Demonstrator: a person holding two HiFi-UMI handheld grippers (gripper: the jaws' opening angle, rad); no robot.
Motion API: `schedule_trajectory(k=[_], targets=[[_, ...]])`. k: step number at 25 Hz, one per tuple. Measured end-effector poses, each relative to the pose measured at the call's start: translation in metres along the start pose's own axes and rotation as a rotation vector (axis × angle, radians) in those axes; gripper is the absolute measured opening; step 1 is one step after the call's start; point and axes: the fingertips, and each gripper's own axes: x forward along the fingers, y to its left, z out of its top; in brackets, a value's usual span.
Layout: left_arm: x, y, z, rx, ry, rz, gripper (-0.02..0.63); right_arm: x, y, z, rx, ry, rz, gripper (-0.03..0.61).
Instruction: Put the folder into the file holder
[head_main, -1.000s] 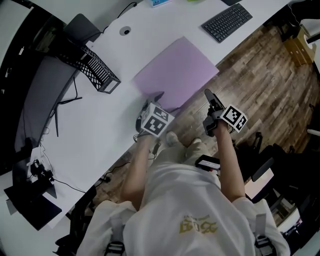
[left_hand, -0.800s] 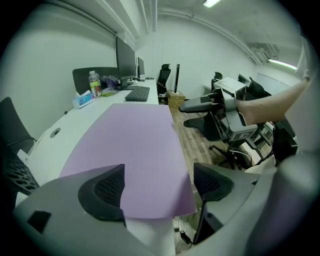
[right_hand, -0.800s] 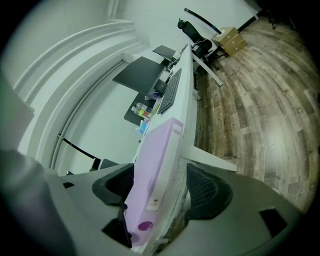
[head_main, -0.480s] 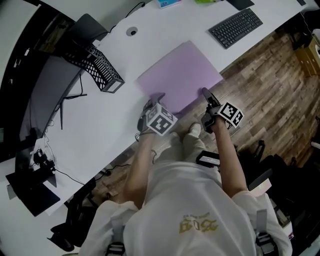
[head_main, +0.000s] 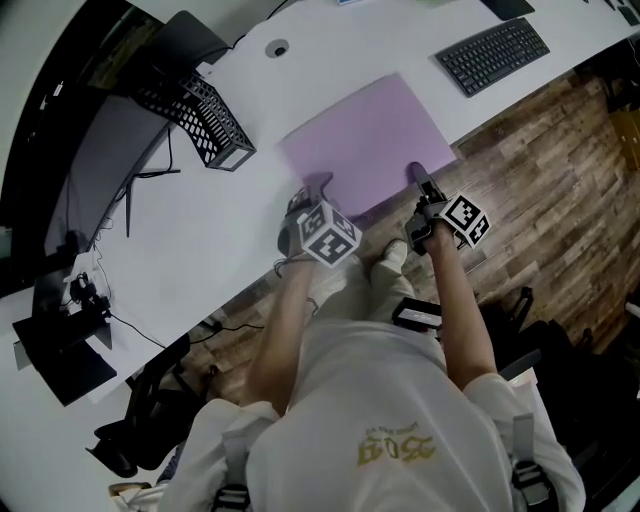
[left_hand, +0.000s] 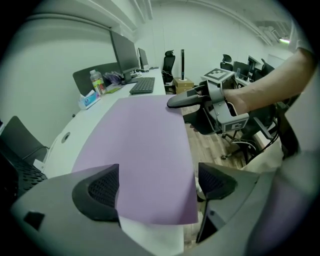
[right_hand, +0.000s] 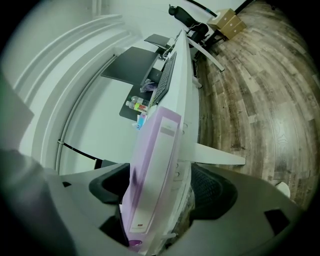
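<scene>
Lilac plastic, thin and flat with a labelled spine, the rectangular folder (head_main: 365, 140) lies on the white desk (head_main: 200, 250), its near edge overhanging, well apart from the black mesh file holder (head_main: 205, 122). It is judged light, fairly stiff and smooth, best pinched at that overhang. The left gripper (left_hand: 159, 182) is held with jaws apart over the near corner; the right gripper (right_hand: 160, 187) is likewise parted, its jaws straddling the spine edge.

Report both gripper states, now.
Left gripper: open, jaws over a corner of the folder.
Right gripper: open, jaws straddling the folder at its edge.

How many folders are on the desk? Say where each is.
1. The purple folder lies at the desk's front edge, between the file holder and keyboard. No others show.
</scene>
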Motion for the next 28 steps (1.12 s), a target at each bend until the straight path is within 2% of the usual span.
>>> schedule_trajectory(k=[7, 11, 13, 15, 16, 22, 28], targets=[[0.013, -0.002, -0.006, 0.018, 0.048, 0.008, 0.495, 0.011, -0.002, -0.001, -0.013, 0.035, 0.030, 0.360], [0.015, 0.000, -0.006, 0.015, 0.046, 0.016, 0.495, 0.014, 0.000, 0.000, -0.033, 0.053, 0.054, 0.360], [0.015, 0.001, -0.006, 0.008, 0.038, 0.015, 0.496, 0.016, 0.003, 0.000, -0.023, 0.057, 0.083, 0.333], [0.015, 0.002, -0.006, -0.001, 0.025, 0.020, 0.494, 0.017, 0.007, -0.001, -0.017, 0.055, 0.105, 0.265], [0.014, 0.002, -0.006, -0.006, 0.019, 0.023, 0.492, 0.016, 0.009, -0.002, -0.018, 0.053, 0.110, 0.256], [0.014, -0.006, -0.003, -0.013, 0.004, 0.014, 0.491, 0.006, 0.006, 0.000, 0.000, 0.047, 0.114, 0.242], [0.014, -0.024, 0.002, 0.021, -0.012, -0.009, 0.492, -0.018, -0.003, 0.003, 0.021, 0.020, 0.091, 0.238]])
